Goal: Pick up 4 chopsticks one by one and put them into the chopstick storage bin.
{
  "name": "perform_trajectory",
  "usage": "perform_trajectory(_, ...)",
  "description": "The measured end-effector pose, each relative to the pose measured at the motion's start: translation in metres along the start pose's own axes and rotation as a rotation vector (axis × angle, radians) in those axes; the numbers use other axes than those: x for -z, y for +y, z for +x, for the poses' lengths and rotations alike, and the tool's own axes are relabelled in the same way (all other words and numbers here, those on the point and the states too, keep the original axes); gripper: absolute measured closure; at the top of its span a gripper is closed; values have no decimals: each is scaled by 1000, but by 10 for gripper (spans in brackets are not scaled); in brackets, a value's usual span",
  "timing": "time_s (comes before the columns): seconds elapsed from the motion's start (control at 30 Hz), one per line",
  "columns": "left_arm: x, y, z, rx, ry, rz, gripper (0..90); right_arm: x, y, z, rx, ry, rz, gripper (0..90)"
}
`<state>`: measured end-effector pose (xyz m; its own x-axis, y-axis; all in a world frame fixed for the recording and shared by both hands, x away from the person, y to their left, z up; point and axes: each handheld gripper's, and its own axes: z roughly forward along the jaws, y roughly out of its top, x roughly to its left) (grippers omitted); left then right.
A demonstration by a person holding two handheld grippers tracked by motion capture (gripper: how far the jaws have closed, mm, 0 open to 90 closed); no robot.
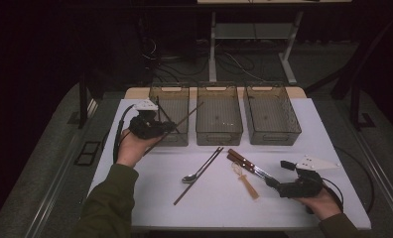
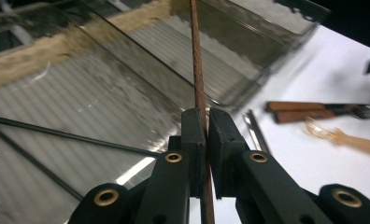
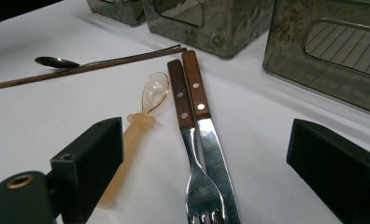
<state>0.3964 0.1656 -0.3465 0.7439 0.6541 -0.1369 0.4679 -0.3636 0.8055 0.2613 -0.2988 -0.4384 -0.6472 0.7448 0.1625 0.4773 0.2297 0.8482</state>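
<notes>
While the right tongs (image 1: pixel 273 182) rest wide open on the worktop (image 1: pixel 303 129), nothing between them, a fork (image 3: pixel 188 140) and knife (image 3: pixel 211 140) lie just ahead. Beside these: one plastic spoon (image 3: pixel 141 116), one metal spoon (image 1: pixel 200 171), one chopstick (image 1: pixel 197 178). Farther off, left tongs (image 2: pixel 206 135) clamp a second chopstick (image 2: pixel 198 70) over the left bin (image 1: pixel 170 111), where two thin dark sticks (image 2: pixel 57 135) already lie. Three bins in all. Risk, as I judge it: grip near one end, so the long stick may pivot, catch the bin wall and fall outside.
</notes>
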Motion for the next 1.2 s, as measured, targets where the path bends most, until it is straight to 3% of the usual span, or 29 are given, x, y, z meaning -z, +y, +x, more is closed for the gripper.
perform_trajectory(0.07,-2,5,7,4,9,-4,852,0,0,0,-3,-2,-3,106)
perform_trajectory(0.13,-5,11,13,-19,34,10,852,0,0,0,1,-3,-2,106)
perform_trajectory(0.37,-19,23,41,-7,98,20,852,2,0,-1,0,-2,-11,106)
perform_trajectory(0.6,-34,30,60,3,132,44,853,3,0,0,-9,0,-21,106)
perform_trajectory(0.93,-48,22,81,46,162,59,852,4,0,0,-14,3,-25,106)
perform_trajectory(1.2,-57,16,85,65,180,103,851,4,0,0,-10,9,-27,106)
